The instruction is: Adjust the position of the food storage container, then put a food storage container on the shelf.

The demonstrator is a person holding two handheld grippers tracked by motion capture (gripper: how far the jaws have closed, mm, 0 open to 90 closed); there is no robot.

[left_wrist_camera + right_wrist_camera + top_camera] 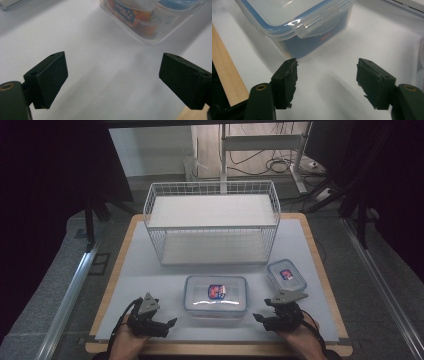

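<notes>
A large clear lidded container [215, 294] with a red and blue label sits on the white table top, near the front. A smaller lidded container [286, 275] stands to its right. My left gripper [168, 324] rests low, left of the large container, pointing right at it. Its jaws stand open on bare table in the left gripper view [112, 75], with the container's corner [147, 22] ahead. My right gripper [260, 312] lies right of the large container, pointing left. It is open too [327, 75], and the blue-sealed container [294, 22] is just beyond its fingertips.
A white wire basket rack [212, 222] with two shelves stands at the back of the table. The wooden table edge [220, 349] runs along the front, close behind both hands, and also shows in the right gripper view [227, 77]. Dark floor and metal rails surround the table.
</notes>
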